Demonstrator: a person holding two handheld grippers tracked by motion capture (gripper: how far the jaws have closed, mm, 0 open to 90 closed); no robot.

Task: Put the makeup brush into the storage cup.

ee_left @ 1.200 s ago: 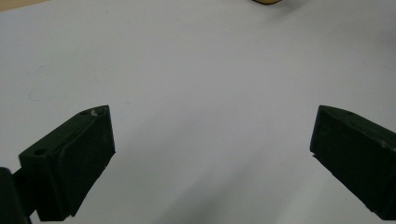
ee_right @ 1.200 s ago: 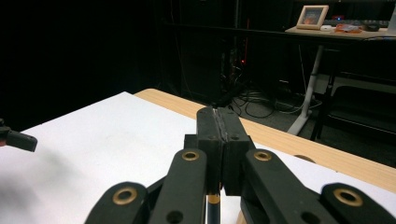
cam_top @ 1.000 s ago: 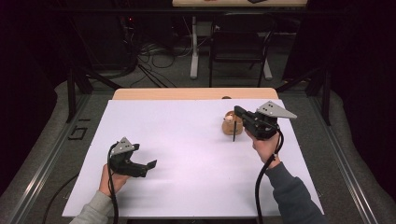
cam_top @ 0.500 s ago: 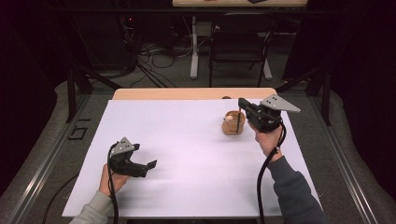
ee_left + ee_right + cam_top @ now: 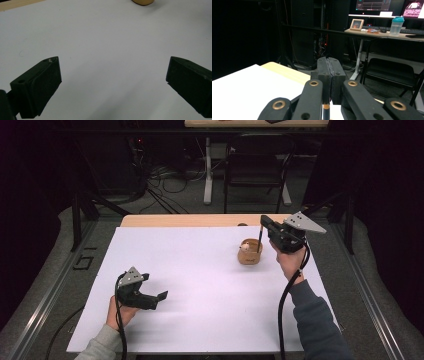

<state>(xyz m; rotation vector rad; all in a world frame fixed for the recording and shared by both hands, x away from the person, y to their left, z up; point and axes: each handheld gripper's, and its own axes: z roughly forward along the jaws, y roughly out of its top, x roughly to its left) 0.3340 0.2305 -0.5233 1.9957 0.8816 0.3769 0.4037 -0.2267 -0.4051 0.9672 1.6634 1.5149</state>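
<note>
White-covered counter (image 5: 200, 285) spans frame centre. Right gripper (image 5: 265, 223), upper right, fingers pressed together on thin dark pencil (image 5: 259, 240) hanging into small round wooden cup (image 5: 249, 254). Left gripper (image 5: 156, 299), lower left, fingers wide, empty.

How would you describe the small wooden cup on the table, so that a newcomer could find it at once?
Start from the white sheet that covers the table, and look to its far right part, just left of the right gripper. There stands a small round wooden cup, light tan with something pale inside. It is the sheet's one tan thing, and a thin dark pencil hangs from that gripper over it.
</note>
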